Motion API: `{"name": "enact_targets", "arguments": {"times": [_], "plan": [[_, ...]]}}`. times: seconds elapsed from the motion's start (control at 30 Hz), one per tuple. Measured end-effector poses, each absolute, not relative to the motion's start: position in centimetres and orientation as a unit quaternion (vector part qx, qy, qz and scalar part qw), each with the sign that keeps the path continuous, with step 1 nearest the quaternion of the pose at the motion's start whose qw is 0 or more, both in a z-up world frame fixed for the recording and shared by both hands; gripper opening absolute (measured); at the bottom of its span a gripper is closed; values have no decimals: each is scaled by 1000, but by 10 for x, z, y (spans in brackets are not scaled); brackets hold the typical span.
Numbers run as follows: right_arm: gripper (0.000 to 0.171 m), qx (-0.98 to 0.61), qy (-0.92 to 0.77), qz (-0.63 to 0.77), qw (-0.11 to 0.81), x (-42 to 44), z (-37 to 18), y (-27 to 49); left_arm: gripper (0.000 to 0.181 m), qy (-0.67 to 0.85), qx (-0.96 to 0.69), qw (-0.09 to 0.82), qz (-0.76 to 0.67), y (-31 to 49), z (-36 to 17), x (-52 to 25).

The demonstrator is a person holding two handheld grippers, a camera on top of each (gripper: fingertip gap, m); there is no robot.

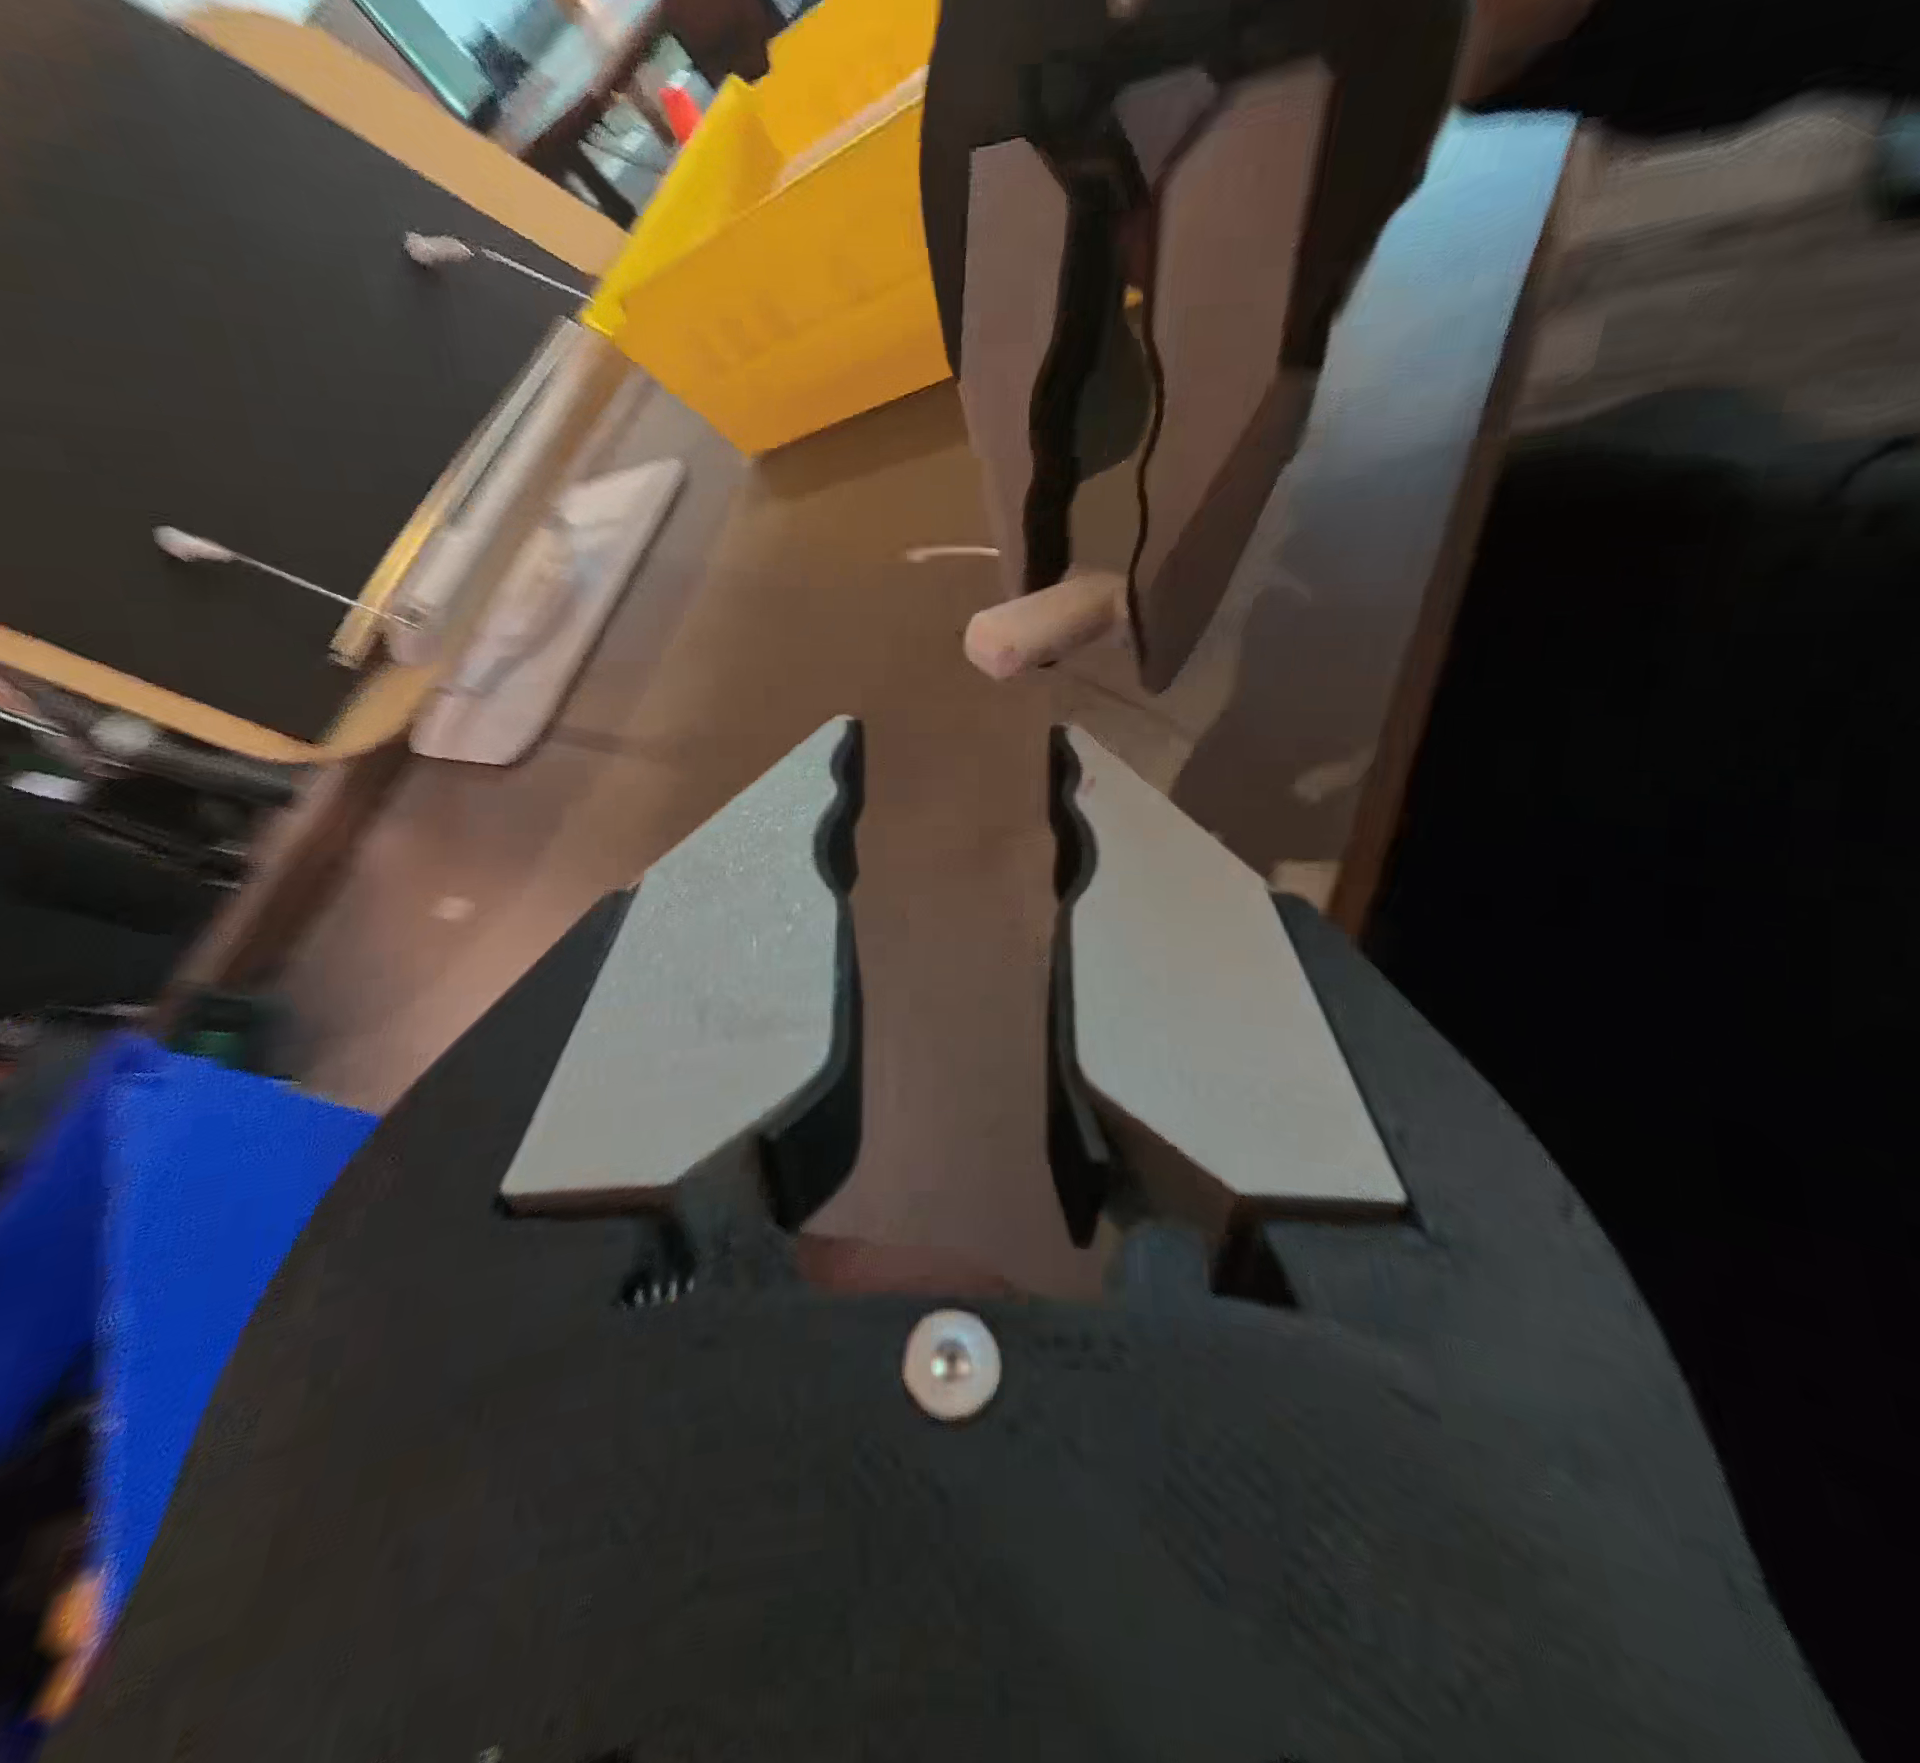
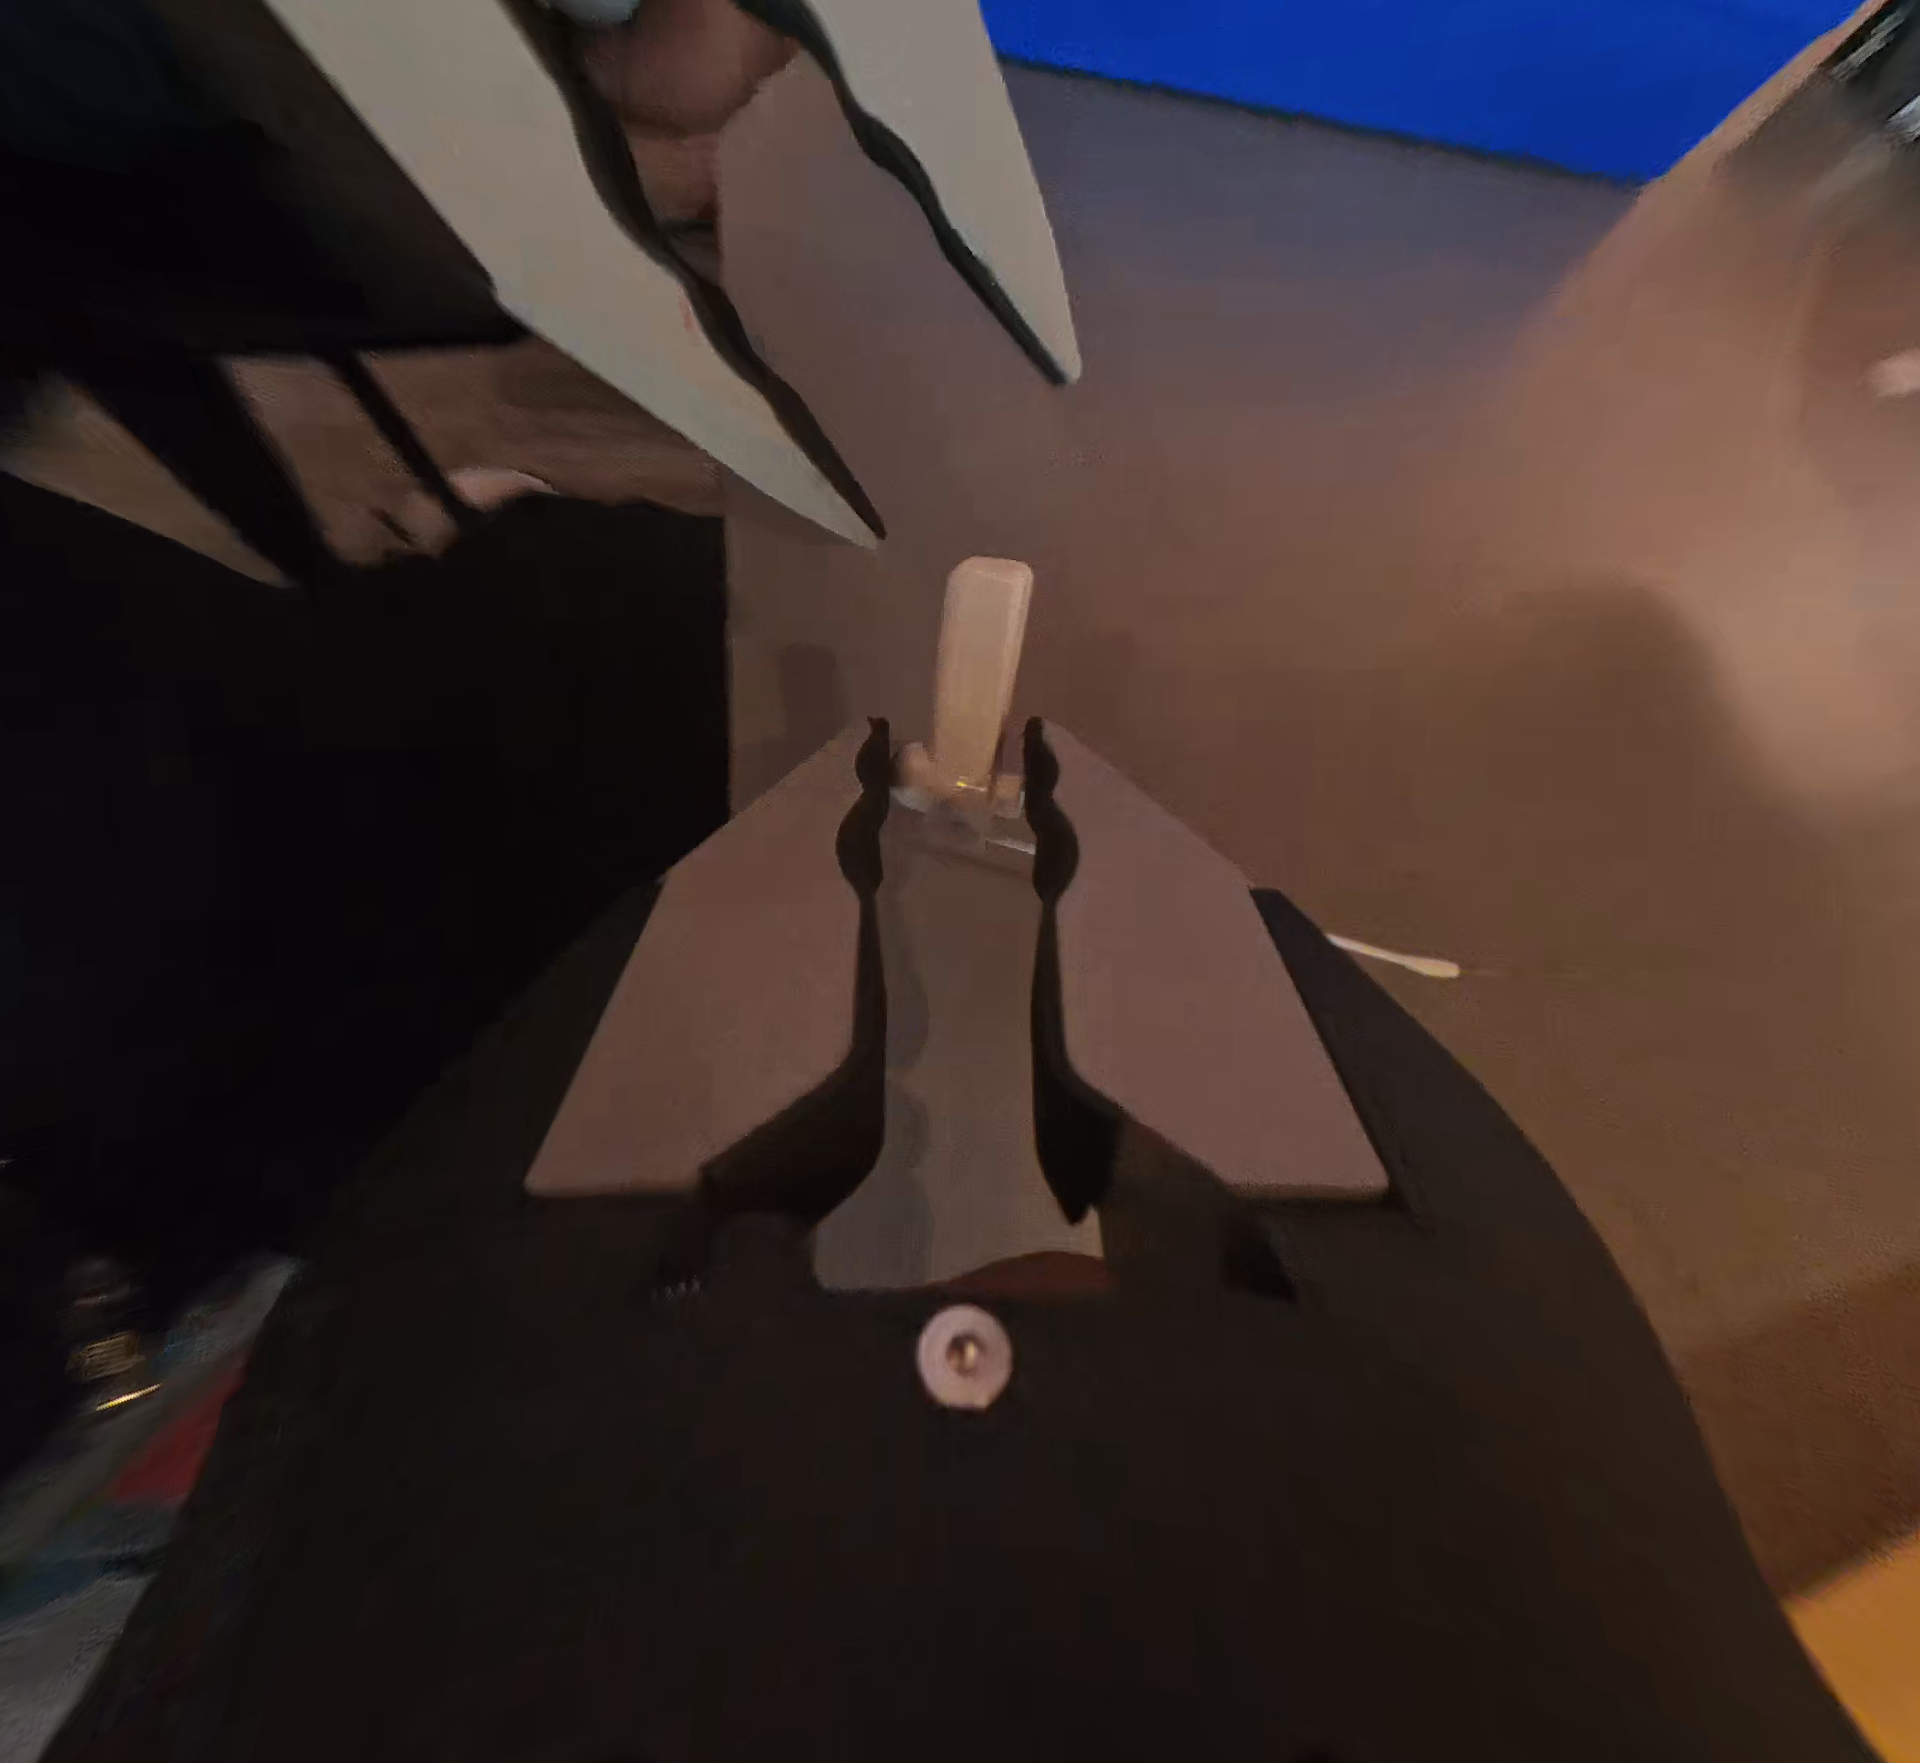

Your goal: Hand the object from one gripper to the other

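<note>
Up close, no legible writing; right gripper [image 2: 951, 747] fingers clamped on pale cylinder [image 2: 982, 664]; left gripper [image 1: 956, 737] fingers apart, empty.

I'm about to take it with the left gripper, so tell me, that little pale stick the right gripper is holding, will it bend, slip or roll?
The pale stick juts straight out from the right gripper without sagging, so it is probably stiff. It looks rounded and smooth, so it may slip and, if dropped on the table, roll. The open left gripper should probably grip it squarely.
</note>
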State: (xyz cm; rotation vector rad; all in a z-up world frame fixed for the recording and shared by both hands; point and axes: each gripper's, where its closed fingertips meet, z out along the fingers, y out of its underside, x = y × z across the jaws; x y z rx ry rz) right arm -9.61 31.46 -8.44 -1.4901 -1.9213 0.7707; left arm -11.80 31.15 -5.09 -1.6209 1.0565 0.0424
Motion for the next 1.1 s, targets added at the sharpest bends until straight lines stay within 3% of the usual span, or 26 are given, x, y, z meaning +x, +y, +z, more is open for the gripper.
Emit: {"name": "enact_targets", "arguments": {"times": [0.17,0.33,0.4,0.47,0.87,0.97,1.1], "plan": [[22,-604,-677,378,182,-89,-84,299,37,541,-598,554,206,315,-64,-108],[23,-615,-670,396,131,-85,-88,286,38,590,-516,538,311,320,-77,-95],[23,-618,-672,391,115,-83,-93,281,33,590,-495,538,343,325,-78,-95],[23,-620,-674,384,117,-84,-96,282,12,597,-482,532,359,327,-81,-95],[24,-614,-638,430,176,-93,-71,300,9,534,-578,559,262,337,-81,-104],[44,-585,-629,437,265,-97,-44,313,10,507,-604,571,230,339,-80,-111],[51,-537,-615,475,329,-89,-8,313,10,431,-655,614,90,339,-67,-114]]}}
